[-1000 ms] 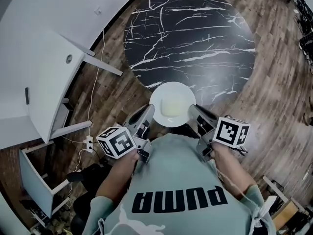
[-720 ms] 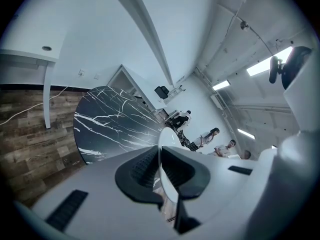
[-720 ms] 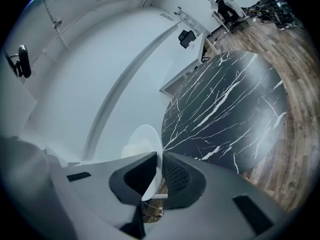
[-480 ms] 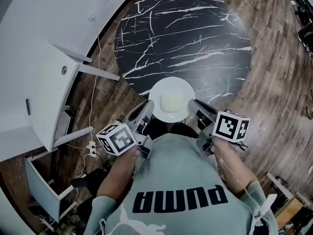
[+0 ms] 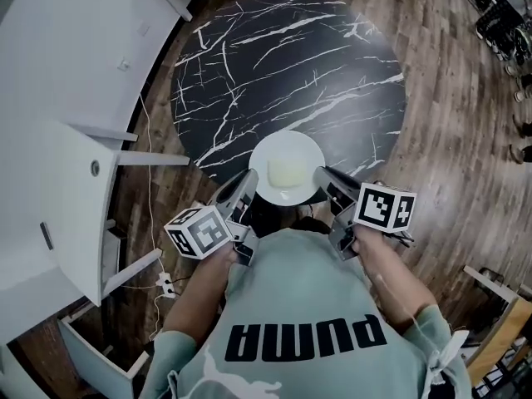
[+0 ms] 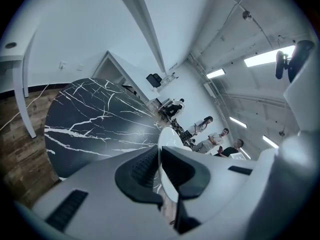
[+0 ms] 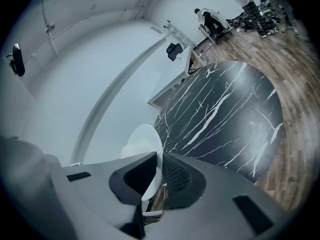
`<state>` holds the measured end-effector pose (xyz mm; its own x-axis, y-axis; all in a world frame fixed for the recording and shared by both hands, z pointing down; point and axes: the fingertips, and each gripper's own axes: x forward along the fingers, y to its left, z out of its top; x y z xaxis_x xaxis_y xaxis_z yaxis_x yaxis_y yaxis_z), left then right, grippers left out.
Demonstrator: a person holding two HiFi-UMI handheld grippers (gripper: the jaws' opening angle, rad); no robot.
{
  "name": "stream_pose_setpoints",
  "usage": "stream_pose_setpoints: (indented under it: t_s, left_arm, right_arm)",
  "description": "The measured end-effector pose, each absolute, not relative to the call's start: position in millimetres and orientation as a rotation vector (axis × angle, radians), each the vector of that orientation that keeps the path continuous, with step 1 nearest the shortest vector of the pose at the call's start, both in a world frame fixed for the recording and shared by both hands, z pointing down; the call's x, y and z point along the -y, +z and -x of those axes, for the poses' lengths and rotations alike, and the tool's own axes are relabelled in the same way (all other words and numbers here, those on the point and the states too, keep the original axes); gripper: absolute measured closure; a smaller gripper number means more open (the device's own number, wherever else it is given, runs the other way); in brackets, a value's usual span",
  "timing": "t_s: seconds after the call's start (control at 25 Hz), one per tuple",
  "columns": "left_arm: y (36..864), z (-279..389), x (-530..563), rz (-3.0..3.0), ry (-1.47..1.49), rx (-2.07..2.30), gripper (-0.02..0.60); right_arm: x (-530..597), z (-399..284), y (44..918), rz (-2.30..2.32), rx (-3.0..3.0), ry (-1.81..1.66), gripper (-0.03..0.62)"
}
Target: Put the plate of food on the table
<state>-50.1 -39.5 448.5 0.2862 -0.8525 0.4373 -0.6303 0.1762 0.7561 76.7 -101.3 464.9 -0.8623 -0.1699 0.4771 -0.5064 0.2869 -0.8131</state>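
Your left gripper (image 5: 242,191) is closed on the left rim of the round white plate (image 5: 288,167). The left gripper view shows the thin rim running edge-on between its two dark ribbed pads. The plate carries a pale yellow square of food (image 5: 287,173) at its centre and looks level from above. Your right gripper (image 5: 327,179) is clamped on the opposite rim in the same way, with the white edge pinched between its pads.

The round black marble table with white veins (image 5: 291,65) lies straight ahead of both sets of jaws. Most of the plate sits over the table's near edge, and the rim closest to you is at that edge or just short of it. A round plate has no long axis. What matters is the line between your two grips, which runs across you, so neither hand is nearer the table. I judge the next move to be forward a little and down, with both hands together.

The head view shows the food and the overlap with the table, but not the height. The gripper views show the clamps and the marble beyond them. No view shows whether the underside touches the table.
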Motion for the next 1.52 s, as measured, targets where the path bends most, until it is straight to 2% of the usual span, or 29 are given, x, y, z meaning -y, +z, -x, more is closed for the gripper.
stream_pose_setpoints:
  t_s: [0.48,1.52]
  left_arm:
    - [473,82,100,-1.605,-0.154,1.283,0.552]
    - [576,87,167,-1.650,0.074,1.208,0.548]
  right_arm:
    - [141,-52,490,-0.827,2.211,1.676,0.554]
    - [189,-52,591,-1.028,2.108,1.747,0.551]
